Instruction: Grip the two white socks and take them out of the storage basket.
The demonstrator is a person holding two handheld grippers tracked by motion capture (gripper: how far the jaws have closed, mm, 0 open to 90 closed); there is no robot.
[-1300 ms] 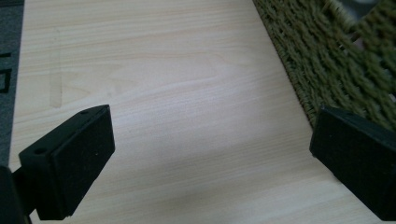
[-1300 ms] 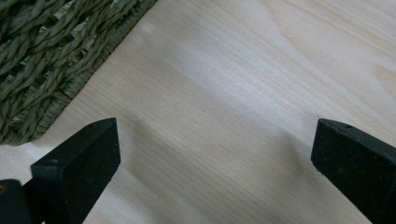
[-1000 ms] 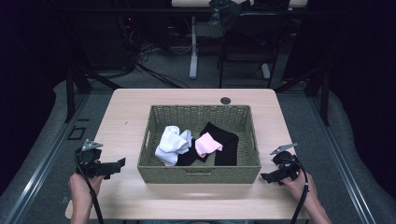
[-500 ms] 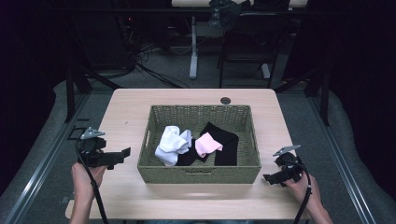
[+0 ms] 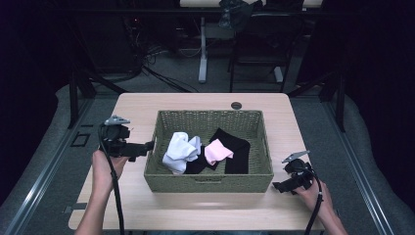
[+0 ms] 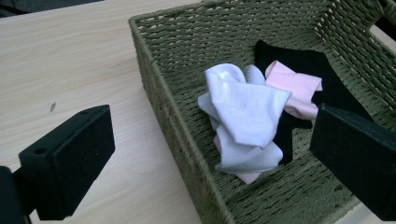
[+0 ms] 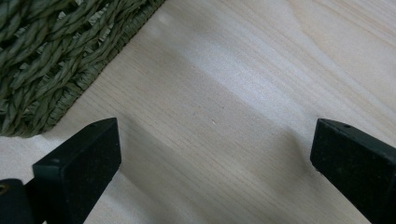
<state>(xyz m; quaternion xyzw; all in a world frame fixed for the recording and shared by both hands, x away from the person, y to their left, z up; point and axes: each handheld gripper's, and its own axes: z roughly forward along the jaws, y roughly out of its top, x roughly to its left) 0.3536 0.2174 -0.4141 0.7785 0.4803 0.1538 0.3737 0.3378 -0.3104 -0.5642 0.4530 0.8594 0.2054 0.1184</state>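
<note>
I've raised my left gripper (image 5: 147, 146) to the wicker basket's (image 5: 208, 182) left rim, jaws wide and empty, aimed at the white cloth (image 6: 245, 109) inside; right gripper (image 5: 278, 186) idles wide, empty, beside the basket.

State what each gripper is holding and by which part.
Nothing is held. The left gripper is open at the basket edge; the right gripper is open over bare table.
</note>
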